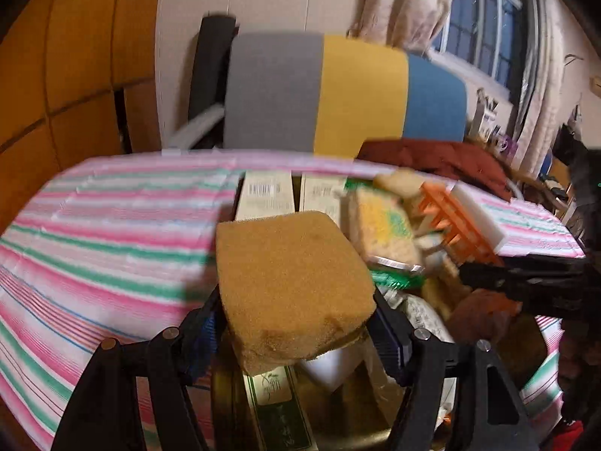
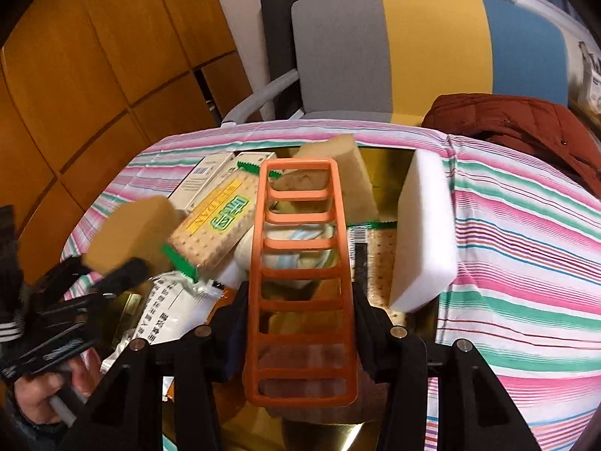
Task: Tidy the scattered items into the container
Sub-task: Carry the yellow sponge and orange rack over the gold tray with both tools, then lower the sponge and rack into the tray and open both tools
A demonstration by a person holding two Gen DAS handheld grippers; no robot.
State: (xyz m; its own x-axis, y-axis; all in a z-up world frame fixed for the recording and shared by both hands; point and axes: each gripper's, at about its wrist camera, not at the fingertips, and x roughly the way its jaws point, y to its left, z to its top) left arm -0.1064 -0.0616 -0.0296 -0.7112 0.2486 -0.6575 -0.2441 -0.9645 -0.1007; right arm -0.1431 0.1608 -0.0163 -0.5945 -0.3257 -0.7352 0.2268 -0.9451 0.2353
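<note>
My left gripper (image 1: 296, 312) is shut on a tan sponge (image 1: 293, 282) and holds it over the gold container (image 1: 338, 413), which is full of items. The sponge also shows at the left of the right wrist view (image 2: 131, 233), with the left gripper (image 2: 112, 274) below it. My right gripper (image 2: 300, 300) is shut on an orange ladder-shaped plastic rack (image 2: 300, 282) and holds it above the gold container (image 2: 387, 173). The rack also shows in the left wrist view (image 1: 454, 225). Inside lie a cracker pack (image 2: 214, 225), another tan sponge (image 2: 338, 173), cartons and packets.
A white foam block (image 2: 424, 233) leans on the container's right edge. The striped pink, green and white cloth (image 1: 94, 233) covers the table. A grey, yellow and blue chair (image 1: 338, 94) stands behind it, with a dark red jacket (image 2: 526, 131) at the right.
</note>
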